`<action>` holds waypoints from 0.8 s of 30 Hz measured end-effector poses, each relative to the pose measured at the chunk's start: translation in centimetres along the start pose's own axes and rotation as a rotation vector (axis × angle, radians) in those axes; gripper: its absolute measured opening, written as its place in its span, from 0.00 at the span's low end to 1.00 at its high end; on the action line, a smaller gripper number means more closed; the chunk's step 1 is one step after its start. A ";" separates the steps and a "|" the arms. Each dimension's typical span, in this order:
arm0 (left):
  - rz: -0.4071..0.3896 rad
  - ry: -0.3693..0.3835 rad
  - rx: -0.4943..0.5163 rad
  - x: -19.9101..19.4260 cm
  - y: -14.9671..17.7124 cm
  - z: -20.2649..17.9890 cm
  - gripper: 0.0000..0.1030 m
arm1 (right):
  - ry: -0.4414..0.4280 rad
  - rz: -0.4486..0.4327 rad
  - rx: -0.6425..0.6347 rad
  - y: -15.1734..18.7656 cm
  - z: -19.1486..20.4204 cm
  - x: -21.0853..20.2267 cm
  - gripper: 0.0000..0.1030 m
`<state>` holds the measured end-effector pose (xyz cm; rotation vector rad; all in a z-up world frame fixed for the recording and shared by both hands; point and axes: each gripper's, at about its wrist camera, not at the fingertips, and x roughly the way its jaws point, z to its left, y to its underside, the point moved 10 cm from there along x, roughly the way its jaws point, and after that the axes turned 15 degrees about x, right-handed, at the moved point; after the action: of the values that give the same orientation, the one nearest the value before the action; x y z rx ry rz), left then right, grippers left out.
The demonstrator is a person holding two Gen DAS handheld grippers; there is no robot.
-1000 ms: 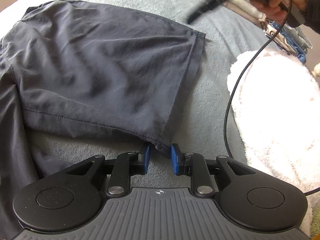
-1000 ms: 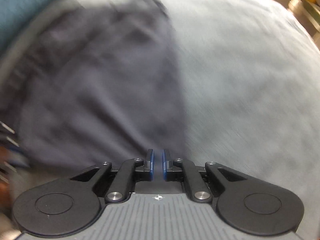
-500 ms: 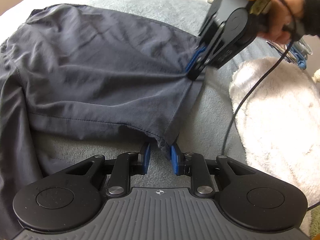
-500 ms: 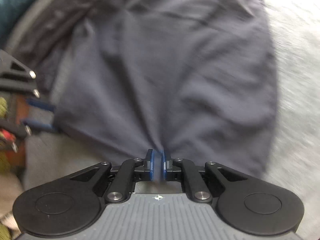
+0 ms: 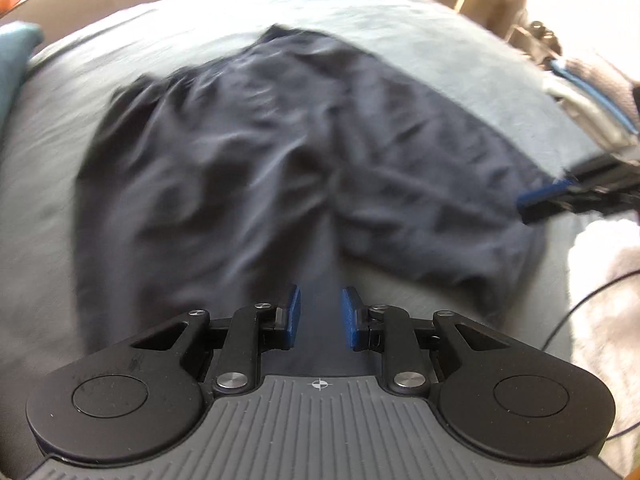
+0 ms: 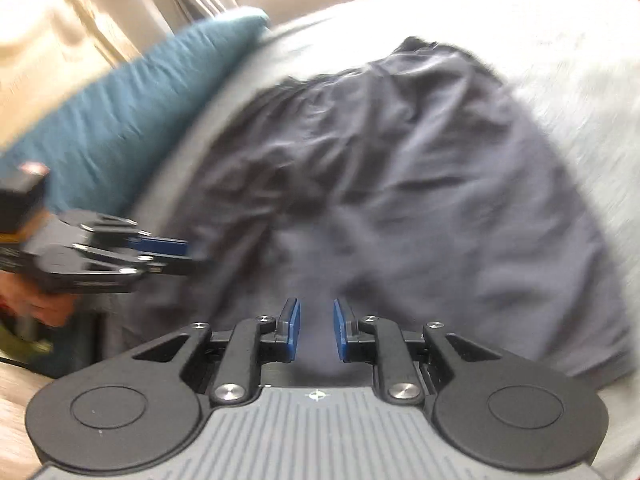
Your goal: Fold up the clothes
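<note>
Dark shorts (image 5: 288, 152) now lie spread flat on the grey bed (image 5: 460, 52), both legs toward the grippers; a second ago one leg was pinched and dragged. Spreading looks done, fold not yet started. Fabric wrinkled (frames blurred). Right gripper (image 6: 316, 330) jaws have just been opening, nothing gripped. Left gripper (image 5: 319, 318) jaws slightly apart, empty.

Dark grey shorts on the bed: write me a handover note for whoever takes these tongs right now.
Left tongs: open, nothing pinched, above the hem end of the dark grey fabric shorts.
Right tongs: jaws have just been opening; open, no cloth between the pads.
Shorts lie spread and wrinkled on the light grey blanket, waistband at the far end; teal cushion beside them.
Done: laid out flat.
Left: the folding itself; no fold visible yet.
</note>
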<state>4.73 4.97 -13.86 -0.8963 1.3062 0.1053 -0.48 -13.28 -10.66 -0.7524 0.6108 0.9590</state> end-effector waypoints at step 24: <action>-0.003 -0.094 0.009 3.6 2.1 -0.4 0.21 | 0.030 0.180 0.169 9.2 0.6 9.0 0.00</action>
<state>4.37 4.67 -17.97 -0.8760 1.2166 0.1377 -4.48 -5.00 -19.68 -0.5685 0.7857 1.0480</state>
